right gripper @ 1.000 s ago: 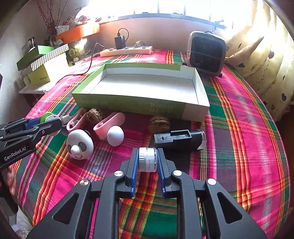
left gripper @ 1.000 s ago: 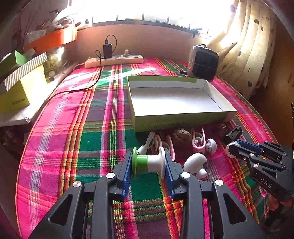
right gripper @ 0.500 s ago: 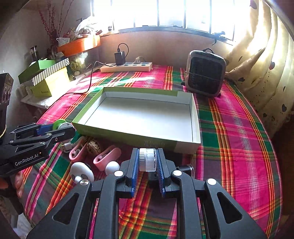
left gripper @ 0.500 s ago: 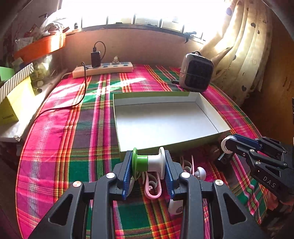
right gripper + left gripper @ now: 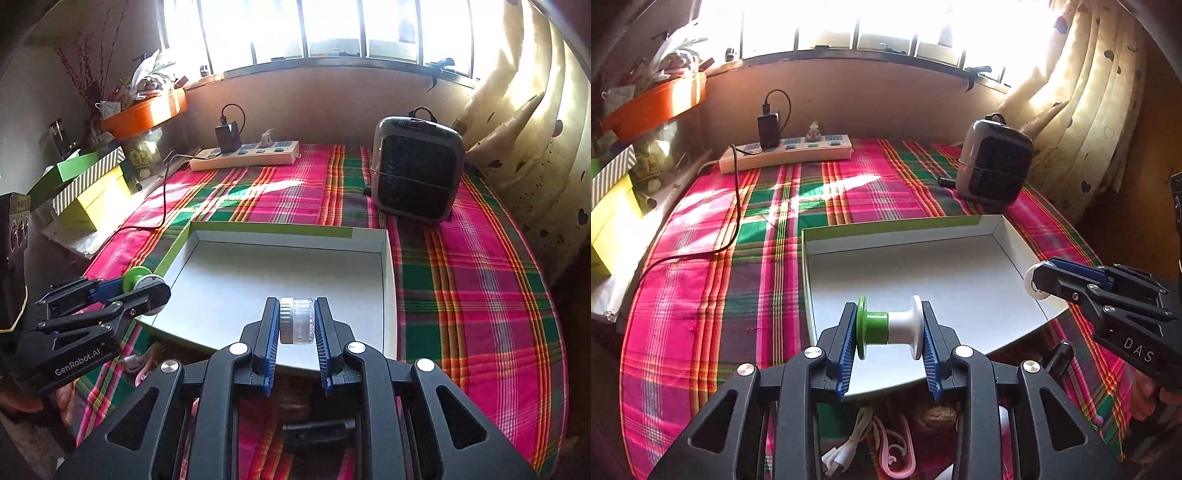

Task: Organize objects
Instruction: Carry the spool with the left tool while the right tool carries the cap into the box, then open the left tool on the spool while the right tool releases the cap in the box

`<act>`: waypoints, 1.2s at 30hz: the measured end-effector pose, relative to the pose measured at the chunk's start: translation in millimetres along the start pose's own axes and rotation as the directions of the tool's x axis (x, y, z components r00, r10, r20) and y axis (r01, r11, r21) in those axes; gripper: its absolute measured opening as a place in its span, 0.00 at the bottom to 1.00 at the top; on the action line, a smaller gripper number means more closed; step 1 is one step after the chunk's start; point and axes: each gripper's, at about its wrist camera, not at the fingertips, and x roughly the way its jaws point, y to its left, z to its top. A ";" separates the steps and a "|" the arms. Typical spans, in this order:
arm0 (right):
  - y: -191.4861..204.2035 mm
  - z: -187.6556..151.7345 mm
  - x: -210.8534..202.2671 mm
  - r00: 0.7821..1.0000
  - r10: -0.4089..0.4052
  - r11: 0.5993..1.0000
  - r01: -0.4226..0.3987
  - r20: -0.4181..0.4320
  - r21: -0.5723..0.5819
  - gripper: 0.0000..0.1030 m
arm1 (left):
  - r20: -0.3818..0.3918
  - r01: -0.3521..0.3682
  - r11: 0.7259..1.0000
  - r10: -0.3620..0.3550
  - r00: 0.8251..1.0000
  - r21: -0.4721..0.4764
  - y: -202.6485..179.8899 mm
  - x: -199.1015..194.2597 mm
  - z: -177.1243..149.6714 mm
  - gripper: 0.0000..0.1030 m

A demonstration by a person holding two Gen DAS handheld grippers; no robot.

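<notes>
Sunlight from the barred window is washing over a counter that is wearing a pink and green plaid cloth. Ahead of both grippers, a shallow box with a white inside and green rim is lying open on that cloth. Beyond the box, a power strip with a black charger plugged in is sitting along the far wall, and a small grey heater is standing ahead and to the right.

The left gripper is pinching a spool with 1 green end and 1 white end, its 2 blue pads pressing on the 2 flanges, and is hovering over the near left part of the box. The right gripper is pinching a small clear jar with a pale lid turned sideways, and is hovering over the near edge of the box.

Under the left gripper, nearer than the box, a white cable, a pink clip and what is probably a walnut are lying on the cloth. Below the right gripper, a black oblong item is lying partly hidden by the frame.
</notes>
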 end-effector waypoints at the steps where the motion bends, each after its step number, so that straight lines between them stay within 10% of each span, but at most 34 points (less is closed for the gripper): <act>1: 1.0 3.3 5.2 1.000 0.002 1.000 -0.002 -0.006 -0.009 0.19 | -0.003 -0.005 1.000 0.005 1.000 -0.005 1.1 4.5 2.6 0.29; 36: 0.7 26.6 108.1 0.986 -0.030 0.999 0.022 -0.164 -0.048 0.22 | -0.094 -0.079 0.997 0.081 0.992 0.024 7.8 80.7 28.8 0.30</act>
